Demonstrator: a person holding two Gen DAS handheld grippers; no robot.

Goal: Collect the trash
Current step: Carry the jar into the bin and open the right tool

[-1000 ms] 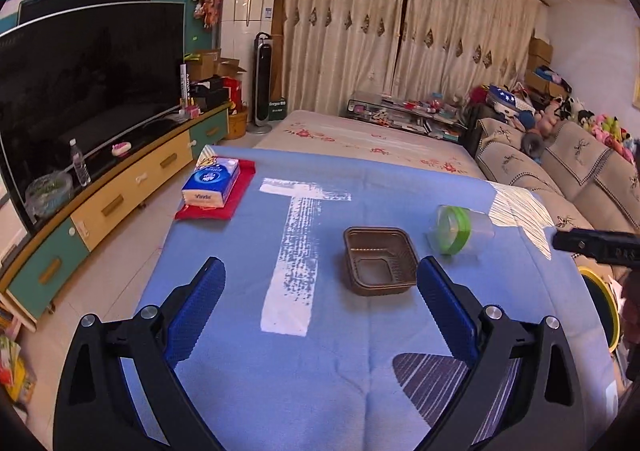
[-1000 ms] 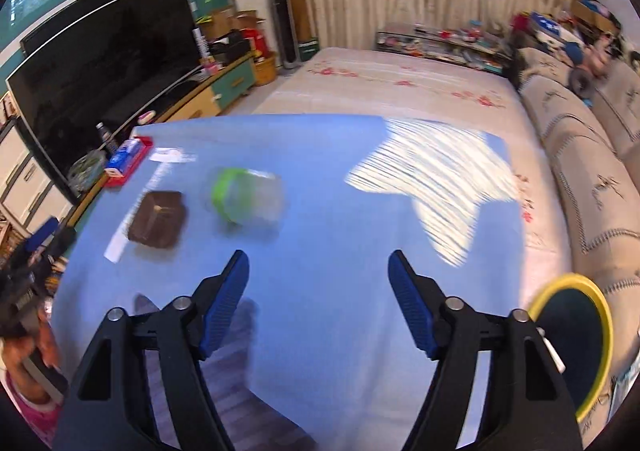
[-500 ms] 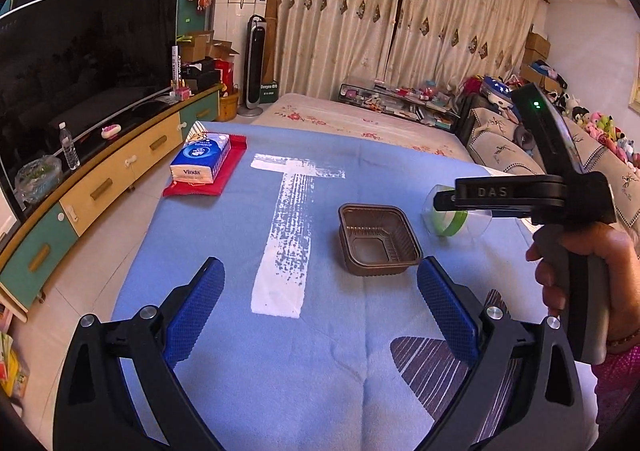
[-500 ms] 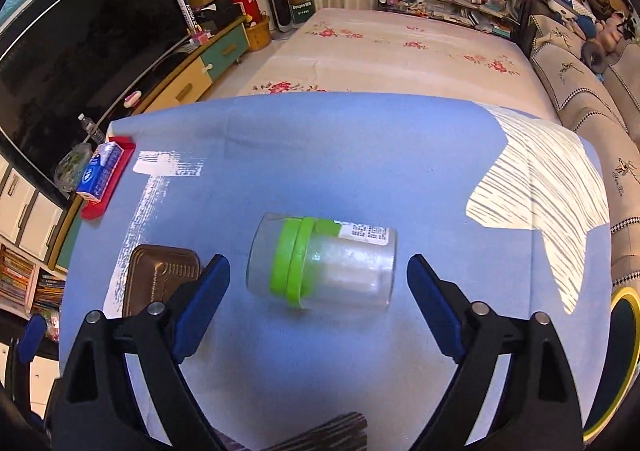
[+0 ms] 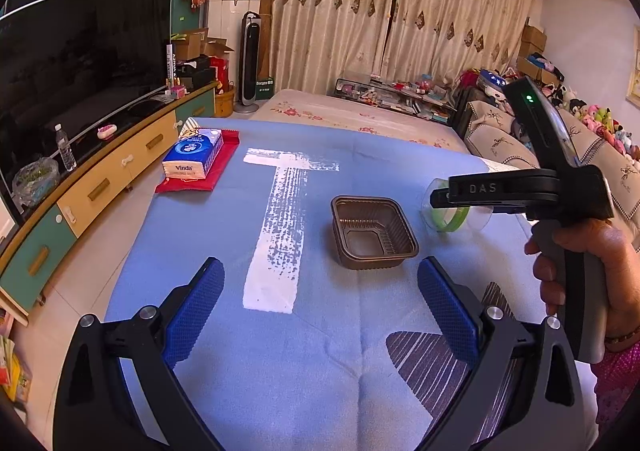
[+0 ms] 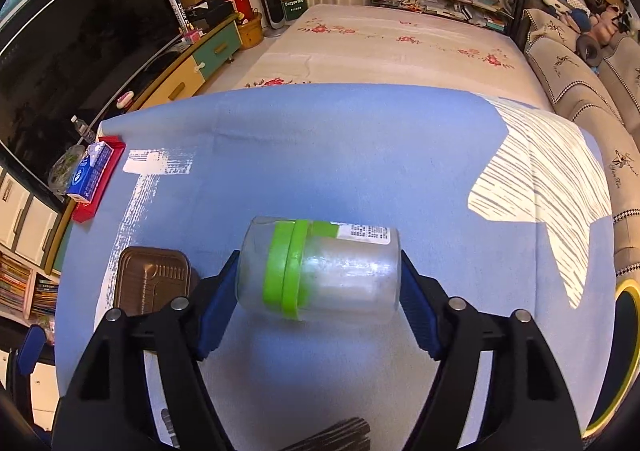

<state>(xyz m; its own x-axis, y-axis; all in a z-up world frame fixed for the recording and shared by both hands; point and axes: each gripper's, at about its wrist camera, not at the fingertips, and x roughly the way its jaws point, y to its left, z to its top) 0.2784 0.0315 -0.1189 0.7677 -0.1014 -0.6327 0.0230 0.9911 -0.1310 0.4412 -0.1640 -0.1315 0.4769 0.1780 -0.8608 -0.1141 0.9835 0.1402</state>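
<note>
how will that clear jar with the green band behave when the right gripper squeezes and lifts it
The clear jar lies on its side on the blue cloth, so it would probably roll if nudged. Its walls look smooth and glossy, so it may slip or twist between the right gripper's pads. It looks mostly empty, so likely light, though thin plastic could flex.

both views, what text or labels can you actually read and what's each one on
"Vinda": tissue pack on the red tray.
"DAS": side of the right gripper, seen in the left view.
White label on the jar: print too small to read.
Fan base sticker and the spine on the TV stand: blurred.
</note>
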